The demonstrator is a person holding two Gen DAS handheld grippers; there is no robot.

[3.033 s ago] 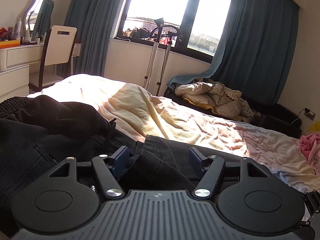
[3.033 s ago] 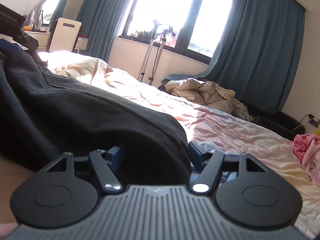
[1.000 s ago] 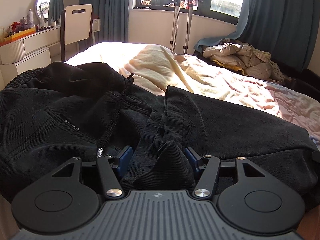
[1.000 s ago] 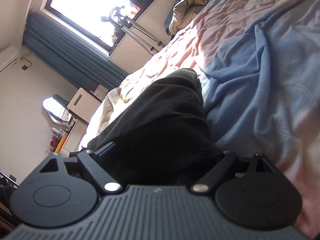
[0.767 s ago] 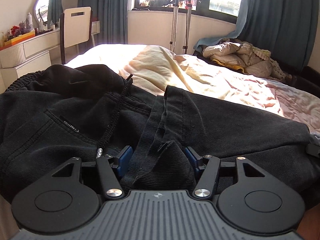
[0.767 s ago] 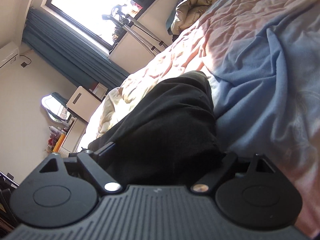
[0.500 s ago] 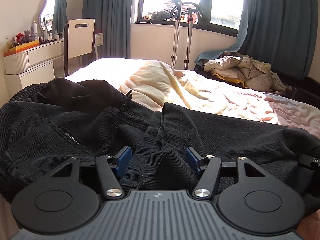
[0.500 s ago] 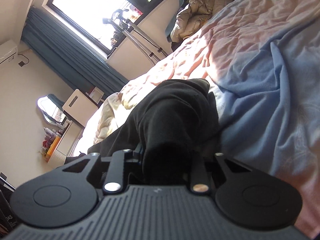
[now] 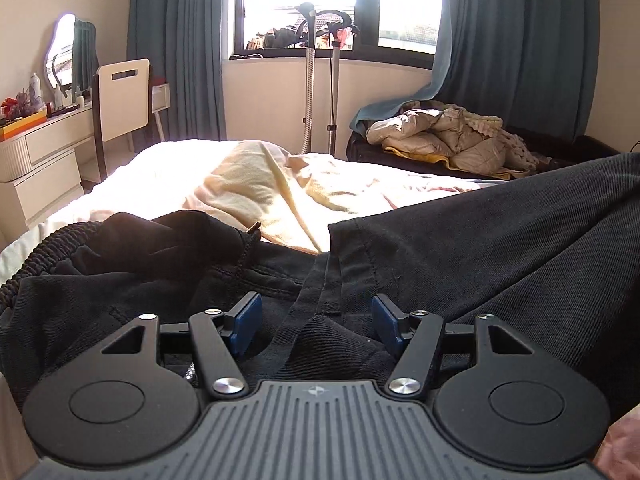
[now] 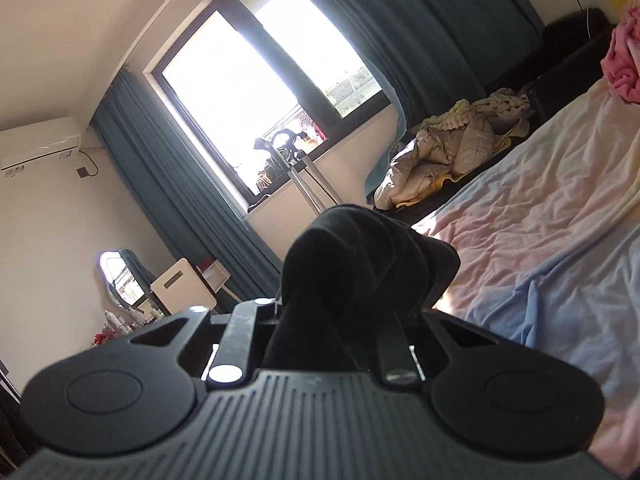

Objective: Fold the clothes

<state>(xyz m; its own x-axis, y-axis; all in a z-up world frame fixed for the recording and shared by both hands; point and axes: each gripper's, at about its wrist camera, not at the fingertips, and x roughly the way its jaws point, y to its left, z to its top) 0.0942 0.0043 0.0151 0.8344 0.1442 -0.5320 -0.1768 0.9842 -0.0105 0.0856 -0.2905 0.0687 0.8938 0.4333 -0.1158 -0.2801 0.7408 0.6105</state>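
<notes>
Black trousers (image 9: 500, 248): spread on bed (image 9: 240, 176), waistband near left, one leg raised at right. Fold begun, not finished.
Right gripper (image 10: 340, 320): jaws clenched on trouser fabric.
Left gripper (image 9: 316, 322): jaws released, straddling a seam.
Remaining, likely: lay leg over, flatten.

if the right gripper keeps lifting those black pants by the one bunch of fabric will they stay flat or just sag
Probably sag: the black pants drape in soft rolls over the right gripper, which is shut on them. They look fairly heavy, a thick twill weave with an elastic waistband. The left gripper is open around a fold, so that end likely stays on the bed.
</notes>
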